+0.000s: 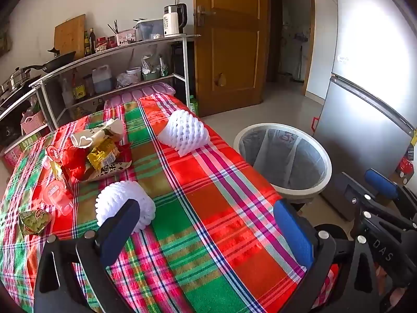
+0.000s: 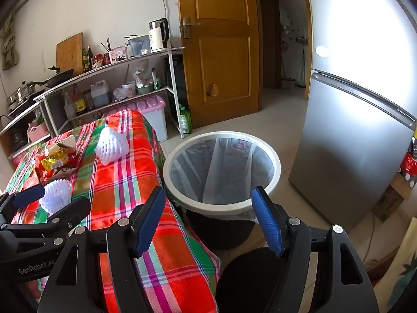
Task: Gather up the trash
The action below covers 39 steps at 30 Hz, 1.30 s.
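Nearest the lens, my left gripper stands with its jaws spread as wide as they go and nothing between the pads; it hangs tilted down over the near end of the table, which is covered in a checked cloth; my judgement is that the wide stance is set to take bulky, soft litter without crushing it.

Far left on the cloth lies a green packet; beside it a clear plastic cup on its side; behind these a heap of wrappers, red, yellow and cream, piled together; just beside my left finger sits the near foam net, partly hidden by that finger, not touched so far as I can tell; well apart, toward the far edge, rests the second foam net.

Right of the table, on the floor, the bin stands lined with a thin bag, mouth open, close against the table edge; placed, I judge, so litter travels a short way. My right gripper hovers before its rim, jaws wide, holding nothing. Nothing shows inside the bin; the collecting appears not yet begun.
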Motion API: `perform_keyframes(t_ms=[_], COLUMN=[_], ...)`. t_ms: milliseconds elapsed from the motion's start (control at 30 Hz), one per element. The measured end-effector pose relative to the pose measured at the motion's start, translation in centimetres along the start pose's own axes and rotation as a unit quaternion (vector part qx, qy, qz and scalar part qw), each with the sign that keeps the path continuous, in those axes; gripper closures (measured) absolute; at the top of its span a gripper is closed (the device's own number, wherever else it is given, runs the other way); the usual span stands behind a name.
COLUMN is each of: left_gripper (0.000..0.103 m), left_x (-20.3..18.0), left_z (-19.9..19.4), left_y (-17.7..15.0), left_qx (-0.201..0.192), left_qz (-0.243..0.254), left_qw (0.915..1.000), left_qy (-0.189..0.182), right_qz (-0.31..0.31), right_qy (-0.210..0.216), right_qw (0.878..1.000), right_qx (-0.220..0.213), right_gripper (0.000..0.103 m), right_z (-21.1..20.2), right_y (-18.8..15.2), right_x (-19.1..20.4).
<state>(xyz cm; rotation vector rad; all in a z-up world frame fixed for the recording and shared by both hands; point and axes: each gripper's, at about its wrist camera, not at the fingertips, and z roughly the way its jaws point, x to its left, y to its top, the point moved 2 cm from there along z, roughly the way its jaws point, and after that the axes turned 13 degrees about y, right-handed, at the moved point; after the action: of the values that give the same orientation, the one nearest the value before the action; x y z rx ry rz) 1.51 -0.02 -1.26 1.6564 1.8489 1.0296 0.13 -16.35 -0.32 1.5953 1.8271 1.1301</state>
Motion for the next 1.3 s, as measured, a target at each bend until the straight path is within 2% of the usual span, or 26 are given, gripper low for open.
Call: perform_keyframes(t_ms=[1300], left_gripper=[0.000], left_x=[0.16], left_z=[-0.04], left_y=[-0.04], left_qx=[0.007], left_qz=[0.001], left_qw=[1.0000], left_qy=[-0.002], right_qz=[0.000], right_qy=[-0.004], right_qw=[1.000], right_qx=[0.001], right_gripper=[0.034], right_z=[0.04], right_y=[-0.05], right_x=[-0.08])
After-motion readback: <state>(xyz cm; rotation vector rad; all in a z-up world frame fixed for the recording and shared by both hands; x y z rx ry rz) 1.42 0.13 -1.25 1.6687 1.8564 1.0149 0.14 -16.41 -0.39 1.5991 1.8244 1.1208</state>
